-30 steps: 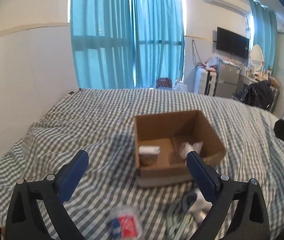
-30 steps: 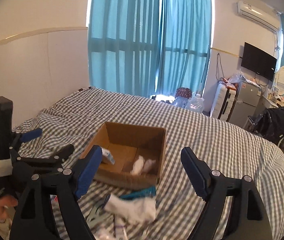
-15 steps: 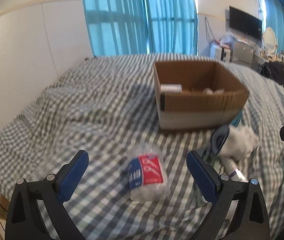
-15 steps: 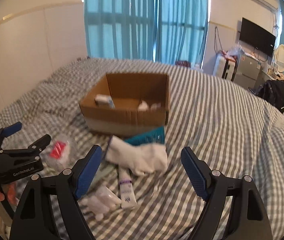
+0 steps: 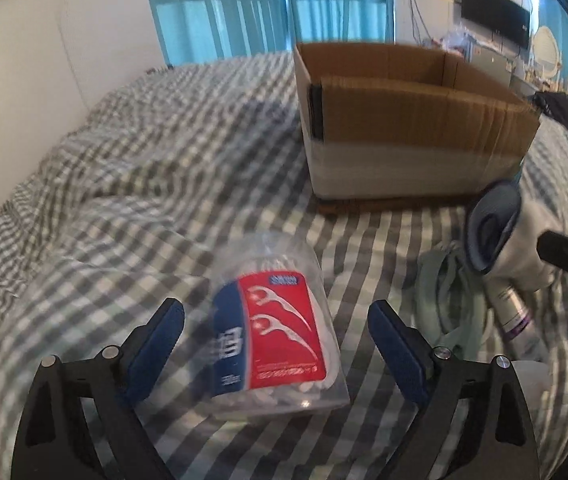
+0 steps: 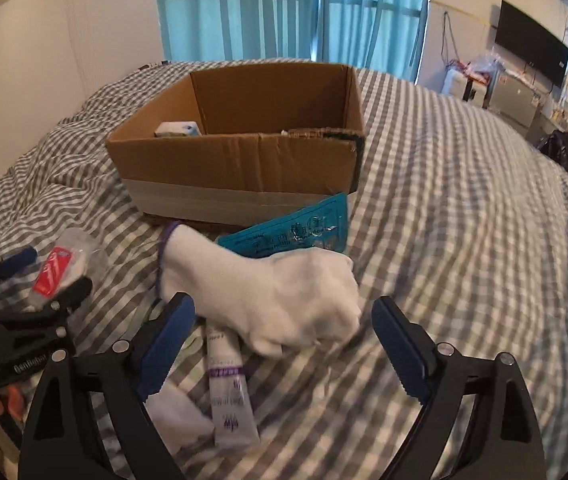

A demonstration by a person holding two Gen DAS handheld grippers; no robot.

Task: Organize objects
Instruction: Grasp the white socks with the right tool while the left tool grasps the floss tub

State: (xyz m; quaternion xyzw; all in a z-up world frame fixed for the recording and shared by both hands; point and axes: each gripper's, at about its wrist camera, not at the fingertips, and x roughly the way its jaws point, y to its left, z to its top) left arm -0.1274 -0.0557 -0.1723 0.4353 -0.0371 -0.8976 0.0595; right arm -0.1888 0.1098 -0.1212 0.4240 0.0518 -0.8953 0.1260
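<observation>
Two spread | left gripper (image 5: 272,344) closing round clear tub (image 5: 274,332) (possibly floss picks) | right gripper (image 6: 284,340) opening over white sock (image 6: 268,292)

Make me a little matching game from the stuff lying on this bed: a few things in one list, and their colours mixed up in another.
Things:
1. sock
2. cardboard box
3. flat packet
4. floss pick jar

Colours:
A. teal
B. clear with a red and blue label
C. white with a purple cuff
D. brown with a pale band along the bottom

Pairs: 1-C, 2-D, 3-A, 4-B
</observation>
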